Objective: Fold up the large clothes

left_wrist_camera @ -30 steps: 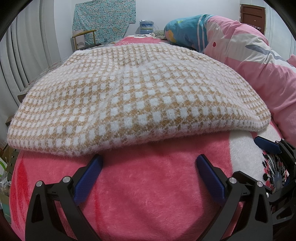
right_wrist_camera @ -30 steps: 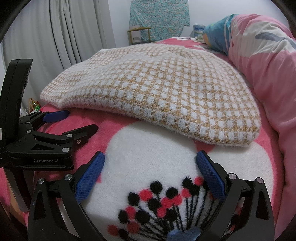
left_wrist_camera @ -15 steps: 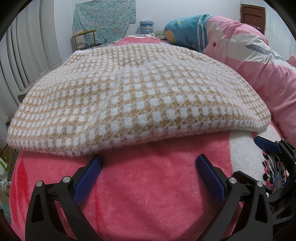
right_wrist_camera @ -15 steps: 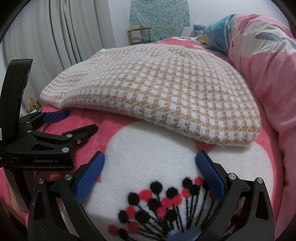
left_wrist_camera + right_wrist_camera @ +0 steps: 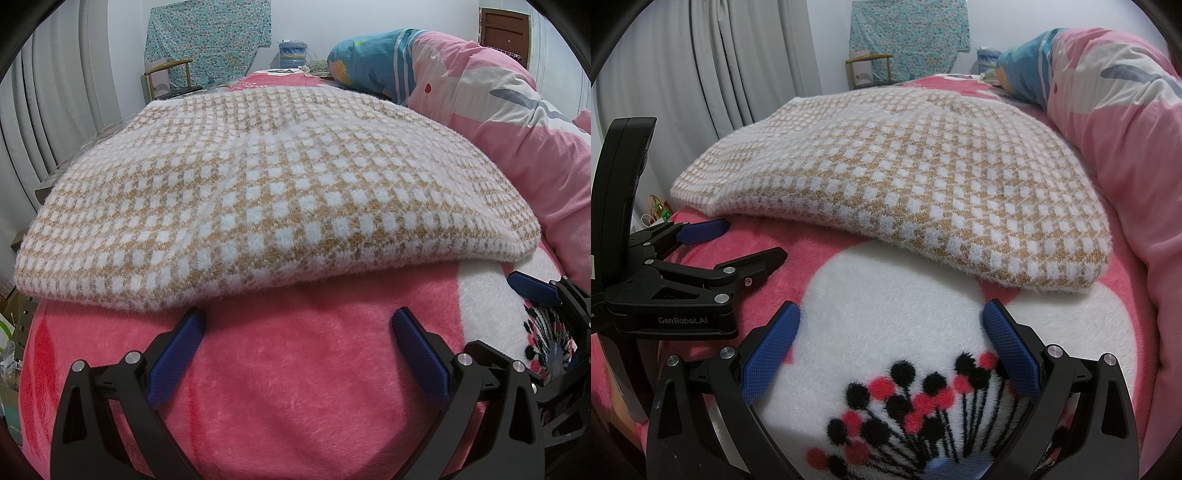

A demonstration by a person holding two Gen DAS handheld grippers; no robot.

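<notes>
A fuzzy tan-and-white checked sweater point(image 5: 280, 192) lies folded flat on a pink plush blanket point(image 5: 295, 387) over the bed. Its near folded edge sits just beyond my left gripper point(image 5: 295, 325), which rests open on the pink fabric with nothing between its blue pads. In the right wrist view the same sweater point(image 5: 916, 177) spreads ahead, and my right gripper point(image 5: 890, 321) stands open over the blanket's white patch point(image 5: 886, 295) with black and red dots. The left gripper point(image 5: 738, 243) shows at the left of that view, open. The right gripper's tip point(image 5: 532, 288) appears at the right edge of the left wrist view.
A rolled pink and teal quilt point(image 5: 498, 96) runs along the bed's right side. Grey curtains point(image 5: 720, 66) hang at the left. A wooden chair point(image 5: 170, 77) and a hanging floral cloth point(image 5: 207, 33) stand by the far wall, with a water jug point(image 5: 293, 51) beside them.
</notes>
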